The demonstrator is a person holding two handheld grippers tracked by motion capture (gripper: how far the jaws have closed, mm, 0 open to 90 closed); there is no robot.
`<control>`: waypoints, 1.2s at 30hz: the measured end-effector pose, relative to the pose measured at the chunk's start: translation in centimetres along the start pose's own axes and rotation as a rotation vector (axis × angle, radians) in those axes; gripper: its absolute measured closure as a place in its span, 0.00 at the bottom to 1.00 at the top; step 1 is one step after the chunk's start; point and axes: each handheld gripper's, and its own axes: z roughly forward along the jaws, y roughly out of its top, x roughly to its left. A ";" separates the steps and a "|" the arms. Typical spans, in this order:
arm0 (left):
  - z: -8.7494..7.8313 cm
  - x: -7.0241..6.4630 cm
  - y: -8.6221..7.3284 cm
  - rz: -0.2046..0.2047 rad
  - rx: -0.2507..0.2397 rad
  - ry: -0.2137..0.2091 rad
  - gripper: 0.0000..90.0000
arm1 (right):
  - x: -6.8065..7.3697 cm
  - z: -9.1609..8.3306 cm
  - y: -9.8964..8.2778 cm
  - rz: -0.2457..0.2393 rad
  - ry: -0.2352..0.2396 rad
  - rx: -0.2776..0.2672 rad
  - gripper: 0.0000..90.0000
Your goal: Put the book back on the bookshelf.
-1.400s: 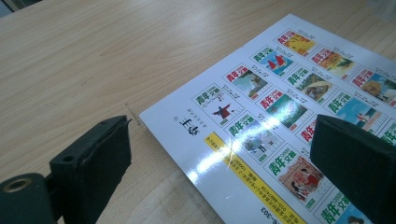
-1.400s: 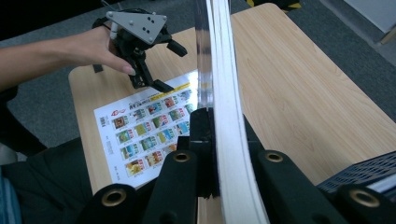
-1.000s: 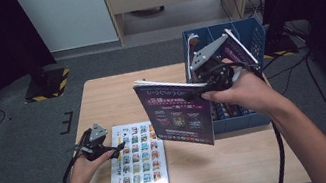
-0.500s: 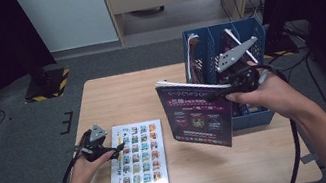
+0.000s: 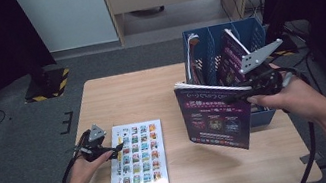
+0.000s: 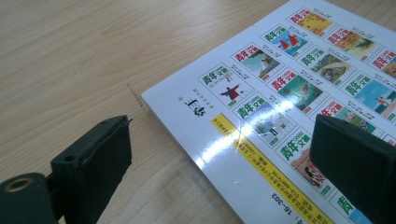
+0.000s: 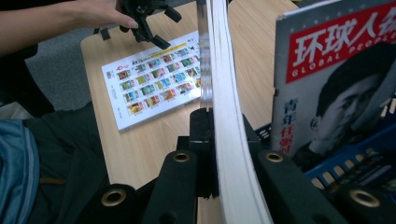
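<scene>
Flat booklet (image 5: 137, 158) left of blue rack (image 5: 225, 50) on table (image 5: 140, 90)

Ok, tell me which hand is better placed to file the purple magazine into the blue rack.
Right. Its tongs are shut on the purple magazine, held upright beside the blue rack. The left tongs stand open over the white magazine lying flat, far from the rack.

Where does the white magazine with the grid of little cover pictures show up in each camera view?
High view: the white magazine lies flat on the table, lower left of centre, beside the left tool.
Left gripper view: it fills the right side, one corner toward the open jaws.
Right gripper view: it lies upper left, behind the purple magazine clamped edge-on.
Shared landmark: the wooden table.
</scene>
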 end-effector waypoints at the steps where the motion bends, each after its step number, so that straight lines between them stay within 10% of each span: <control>1: 0.0 0.0 0.0 -0.001 0.001 -0.001 0.06 | -0.1 -0.2 -0.2 0.004 0.001 0.001 0.92; 36: 0.4 0.1 -0.4 -0.009 0.021 -0.008 0.06 | -1.0 -9.1 -4.6 0.101 -0.142 -0.045 0.92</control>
